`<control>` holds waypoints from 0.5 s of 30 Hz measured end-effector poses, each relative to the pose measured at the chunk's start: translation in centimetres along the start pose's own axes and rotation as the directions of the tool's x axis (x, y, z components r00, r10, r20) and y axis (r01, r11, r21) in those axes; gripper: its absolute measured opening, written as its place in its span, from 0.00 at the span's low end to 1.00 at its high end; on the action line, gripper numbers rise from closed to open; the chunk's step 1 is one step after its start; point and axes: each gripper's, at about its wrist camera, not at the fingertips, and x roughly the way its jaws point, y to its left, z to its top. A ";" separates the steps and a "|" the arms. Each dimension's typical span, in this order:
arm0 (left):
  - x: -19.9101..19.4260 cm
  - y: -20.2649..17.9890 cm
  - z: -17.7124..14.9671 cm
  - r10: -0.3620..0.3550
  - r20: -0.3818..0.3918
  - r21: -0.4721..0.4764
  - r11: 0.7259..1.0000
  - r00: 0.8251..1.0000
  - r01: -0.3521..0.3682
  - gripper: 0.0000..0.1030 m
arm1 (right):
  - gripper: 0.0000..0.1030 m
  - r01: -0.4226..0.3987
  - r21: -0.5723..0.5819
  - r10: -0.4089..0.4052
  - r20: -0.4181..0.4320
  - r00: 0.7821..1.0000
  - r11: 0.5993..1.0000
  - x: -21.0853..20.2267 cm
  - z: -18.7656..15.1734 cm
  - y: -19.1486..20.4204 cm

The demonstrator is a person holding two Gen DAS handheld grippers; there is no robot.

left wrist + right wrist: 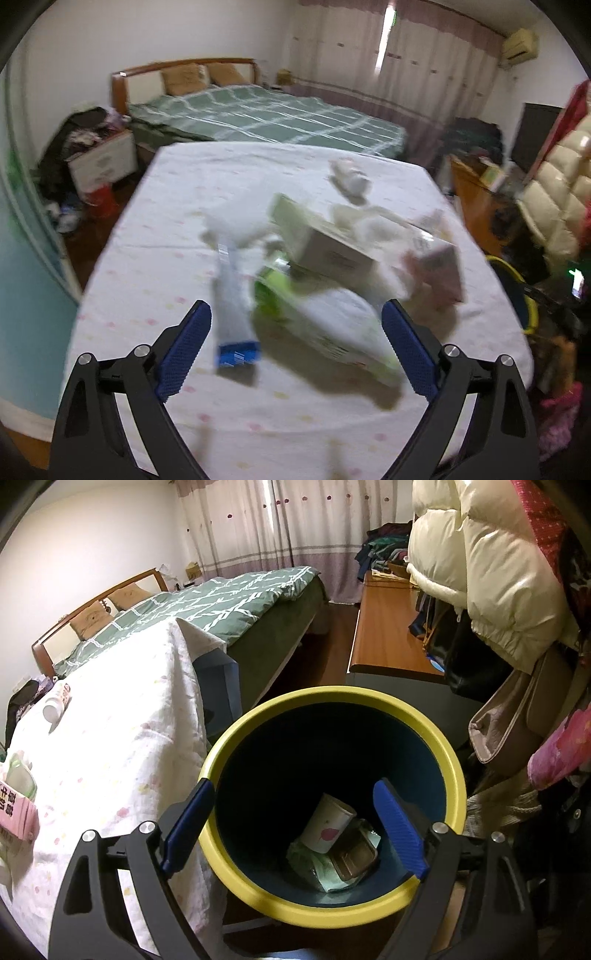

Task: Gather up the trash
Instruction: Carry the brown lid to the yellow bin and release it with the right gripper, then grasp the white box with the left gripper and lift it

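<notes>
Left wrist view blurs the trash pile [314,266] past the open claw [295,332].

Bin [332,709] right of table [110,738], cup [327,825] in bin, bed [221,605] behind table

heaped on the dotted white tablecloth [155,280]: blurred trash pile — long clear wrapper with blue end [236,332], green-and-white packet [332,325], white box [336,254], pink carton [439,269], crumpled tissue [240,221], white bottle [351,177] lying apart. beside the table, yellow-rimmed dark bin [236,864], upright, holding a paper cup [327,823], brown tray [352,858], green wrapper [325,875].
</notes>
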 end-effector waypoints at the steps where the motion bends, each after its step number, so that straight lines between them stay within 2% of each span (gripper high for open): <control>1: 0.0 -0.8 -0.2 -0.012 -0.010 0.020 1.000 1.000 0.013 0.90 | 0.81 -0.001 0.000 0.001 -0.001 1.000 1.000 0.0 0.0 0.1; 4: 0.2 -2.3 -0.6 -0.015 -0.018 0.060 0.998 1.000 0.016 0.90 | 0.81 -0.013 0.003 0.013 -0.002 1.000 1.000 0.1 -0.2 0.2; 8: 0.8 -1.5 0.3 0.009 -0.017 0.024 1.000 1.000 -0.008 0.90 | 0.81 -0.025 -0.004 0.025 -0.004 1.000 1.000 0.1 -0.4 0.5; 11: 0.9 -1.2 1.5 0.000 -0.007 0.012 1.000 1.000 0.000 0.90 | 0.81 -0.024 -0.012 0.024 -0.007 1.000 1.000 0.1 -0.5 0.6; 15: 1.9 -2.7 3.2 0.055 0.022 0.073 0.996 0.998 -0.056 0.90 | 0.81 -0.029 0.001 0.029 -0.002 1.000 1.000 -0.1 -0.5 0.4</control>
